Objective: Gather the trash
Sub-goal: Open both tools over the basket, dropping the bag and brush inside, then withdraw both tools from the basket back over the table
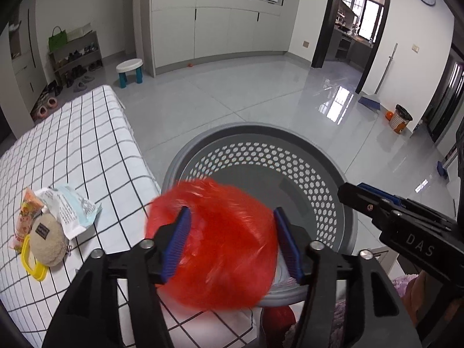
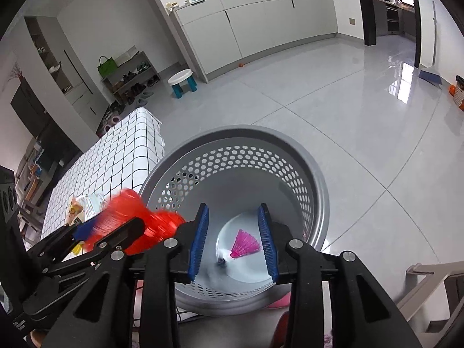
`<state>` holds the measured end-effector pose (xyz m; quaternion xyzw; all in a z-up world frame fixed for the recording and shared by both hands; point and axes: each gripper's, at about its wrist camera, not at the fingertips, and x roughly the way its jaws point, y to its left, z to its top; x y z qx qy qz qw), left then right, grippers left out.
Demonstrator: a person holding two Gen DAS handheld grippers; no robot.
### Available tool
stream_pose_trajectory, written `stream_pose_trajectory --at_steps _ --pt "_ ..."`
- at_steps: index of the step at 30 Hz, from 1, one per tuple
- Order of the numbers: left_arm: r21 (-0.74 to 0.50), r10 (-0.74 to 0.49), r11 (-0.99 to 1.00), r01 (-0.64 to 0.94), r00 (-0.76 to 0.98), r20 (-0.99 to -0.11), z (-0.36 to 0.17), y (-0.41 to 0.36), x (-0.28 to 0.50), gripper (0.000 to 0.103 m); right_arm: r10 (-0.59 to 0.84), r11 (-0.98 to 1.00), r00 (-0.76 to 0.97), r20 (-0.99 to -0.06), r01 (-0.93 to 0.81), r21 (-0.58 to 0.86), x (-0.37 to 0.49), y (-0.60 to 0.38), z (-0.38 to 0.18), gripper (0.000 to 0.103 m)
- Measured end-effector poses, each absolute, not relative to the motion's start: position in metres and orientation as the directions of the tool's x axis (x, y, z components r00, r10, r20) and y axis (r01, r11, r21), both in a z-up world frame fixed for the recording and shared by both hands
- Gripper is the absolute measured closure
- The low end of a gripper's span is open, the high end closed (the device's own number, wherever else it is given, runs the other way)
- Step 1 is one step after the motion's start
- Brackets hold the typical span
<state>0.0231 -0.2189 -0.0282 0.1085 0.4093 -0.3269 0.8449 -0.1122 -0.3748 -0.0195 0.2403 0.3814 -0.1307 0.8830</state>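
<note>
Currently left gripper jaws apart, red plastic bag blurred between the blue pads at the near rim of the grey perforated basket; can't tell if the pads still press on it. Right gripper jaws open, nothing between them, held over the basket mouth. Pink fan-shaped scrap and a small dark bit on the basket floor. Basket stands just beside the corner of the table with checked cloth. Near the table's left edge: crumpled wrappers, round beige pouch, yellow ring under it.
</note>
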Motion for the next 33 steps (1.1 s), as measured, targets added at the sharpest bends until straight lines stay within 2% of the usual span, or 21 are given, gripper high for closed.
stream_pose_trajectory --at_steps 19,29,33 --pt "-0.075 -0.471 0.763 0.642 0.474 -0.744 -0.012 -0.234 0.022 0.039 -0.06 0.834 0.693 -0.718 0.431 0.346 -0.123 -0.385 -0.018 0.068" --pt "-0.06 -0.442 0.794 0.605 0.505 -0.741 -0.008 -0.213 0.027 0.039 -0.072 0.851 0.689 -0.721 0.419 0.316 -0.118 -0.376 -0.019 0.063" --pt "-0.058 -0.43 0.81 0.583 0.524 -0.735 -0.006 -0.198 0.026 0.035 -0.079 0.862 0.689 -0.721 0.41 0.298 -0.116 -0.371 -0.019 0.055"
